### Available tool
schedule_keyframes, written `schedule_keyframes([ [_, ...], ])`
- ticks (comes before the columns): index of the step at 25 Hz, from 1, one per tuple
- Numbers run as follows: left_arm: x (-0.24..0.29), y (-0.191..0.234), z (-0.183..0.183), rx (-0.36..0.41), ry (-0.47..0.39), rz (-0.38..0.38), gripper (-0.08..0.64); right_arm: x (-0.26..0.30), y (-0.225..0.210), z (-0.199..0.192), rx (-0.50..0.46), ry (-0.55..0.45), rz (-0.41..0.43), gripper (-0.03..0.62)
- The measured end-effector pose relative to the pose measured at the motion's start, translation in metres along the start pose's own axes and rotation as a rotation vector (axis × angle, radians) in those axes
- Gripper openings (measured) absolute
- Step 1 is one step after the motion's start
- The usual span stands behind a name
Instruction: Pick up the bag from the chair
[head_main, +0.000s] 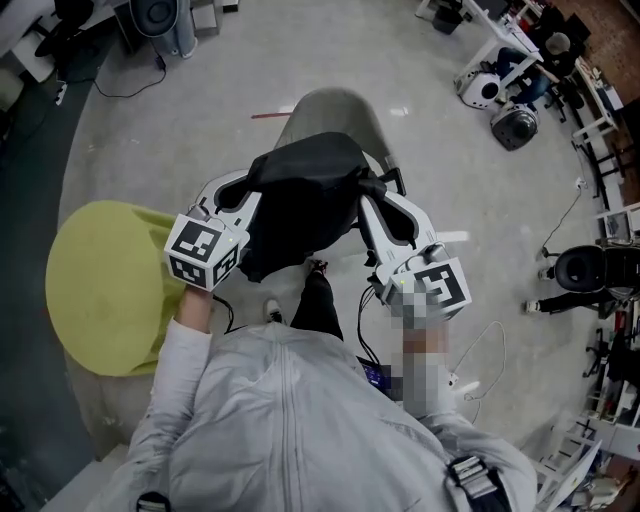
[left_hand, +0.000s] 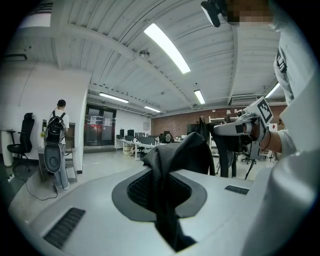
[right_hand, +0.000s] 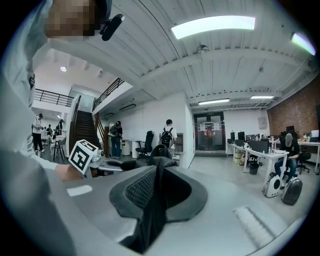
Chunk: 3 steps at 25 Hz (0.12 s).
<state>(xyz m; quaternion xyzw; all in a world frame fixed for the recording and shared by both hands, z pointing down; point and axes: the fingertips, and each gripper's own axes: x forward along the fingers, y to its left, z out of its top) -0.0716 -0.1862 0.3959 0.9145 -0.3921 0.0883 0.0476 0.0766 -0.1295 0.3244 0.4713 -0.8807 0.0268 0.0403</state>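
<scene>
**Bag** (head_main: 300, 210): black, soft fabric, slung between the two grippers and sagging below them in the head view. It lies over the near edge of the grey chair (head_main: 335, 112). Whether its underside touches the chair cannot be told.

**Left gripper** (head_main: 248, 192): clenched on a fold of the bag. In the left gripper view the jaws (left_hand: 162, 200) stand almost together, and a dark strip of bag (left_hand: 175, 155) rises from between them and bunches up past the tips. It holds the bag's left edge.

**Right gripper** (head_main: 372, 192): likewise clamped on the bag. In the right gripper view the jaws (right_hand: 155, 200) are nearly closed on a strip of black fabric (right_hand: 157, 165). It holds the bag's right edge. The two grippers face each other across the bag, and each shows in the other's view (left_hand: 245, 127) (right_hand: 100, 165).

**Grey chair**: on the floor (head_main: 200, 130), beyond the bag, only its far edge uncovered.

**Yellow seat** (head_main: 105, 285): round, on the floor, just beside the left gripper's marker cube (head_main: 205, 250).
</scene>
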Motion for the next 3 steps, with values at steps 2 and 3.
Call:
schedule_keyframes([
  [2,0.0041,0.0027,0.0004,0.006,0.005,0.006,0.031,0.0044,-0.0042,-0.0009,0.014,0.002,0.009,0.049],
  [3,0.006,0.0041,0.001,0.01,0.007,0.009,0.031,0.0066,-0.0062,-0.001,0.021,0.003,0.014,0.049],
])
